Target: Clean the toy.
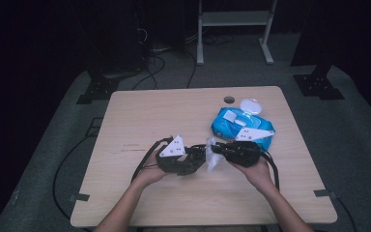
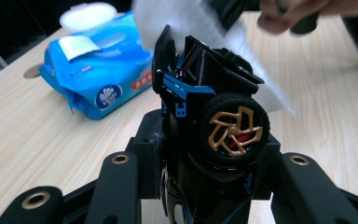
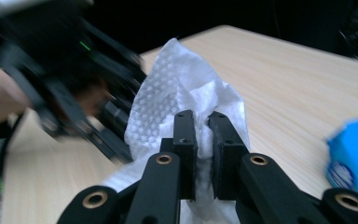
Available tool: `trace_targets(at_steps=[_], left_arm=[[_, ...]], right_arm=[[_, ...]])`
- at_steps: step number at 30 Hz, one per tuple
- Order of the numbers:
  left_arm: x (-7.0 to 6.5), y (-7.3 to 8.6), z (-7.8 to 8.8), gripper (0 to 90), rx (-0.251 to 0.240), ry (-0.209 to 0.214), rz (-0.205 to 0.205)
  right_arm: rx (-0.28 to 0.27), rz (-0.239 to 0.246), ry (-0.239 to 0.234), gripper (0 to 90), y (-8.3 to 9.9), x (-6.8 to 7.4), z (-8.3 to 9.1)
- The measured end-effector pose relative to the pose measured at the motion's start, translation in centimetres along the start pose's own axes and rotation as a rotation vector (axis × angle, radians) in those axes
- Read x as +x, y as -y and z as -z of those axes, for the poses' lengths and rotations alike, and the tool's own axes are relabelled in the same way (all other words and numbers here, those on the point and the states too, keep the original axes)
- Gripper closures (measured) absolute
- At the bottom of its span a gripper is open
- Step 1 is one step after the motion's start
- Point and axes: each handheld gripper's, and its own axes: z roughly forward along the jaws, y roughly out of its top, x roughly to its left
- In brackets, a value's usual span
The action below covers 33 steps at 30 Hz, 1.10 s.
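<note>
Left gripper view: toy car [image 2: 205, 116], lower body hidden between black fingers [image 2: 121, 186].

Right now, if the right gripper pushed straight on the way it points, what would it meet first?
Probably the toy car held in the left gripper. The right gripper, shut on the white wipe, points toward it across a small gap, so the wipe would press on the car first. Depth is hard to judge.

High view: fixed above the near edge of the table [image 1: 149, 111], facing forward and down, distant. Left gripper view: close along its jaws, facing the wipes pack [image 2: 98, 70] toward the far right corner. Right gripper view: close, facing left across the table. Both gripper views share the white wipe [image 3: 182, 93].
</note>
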Motion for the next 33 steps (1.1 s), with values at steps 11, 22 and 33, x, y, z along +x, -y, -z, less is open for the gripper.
trace_targets(at_steps=[11,22,33], left_arm=[[-0.2,-0.1,-0.4,57.1,-0.042,0.007,0.009],[-0.3,0.5,-0.7,57.5,-0.070,0.017,0.023],[0.2,1.6,0.6,57.3,-0.032,0.021,0.050]], right_arm=[[-0.008,-0.088,-0.070,81.8,0.8,-0.9,-0.3],[-0.034,-0.042,-0.092,81.8,-0.3,0.5,-0.6],[0.049,-0.011,-0.055,81.8,0.8,0.7,-2.6]])
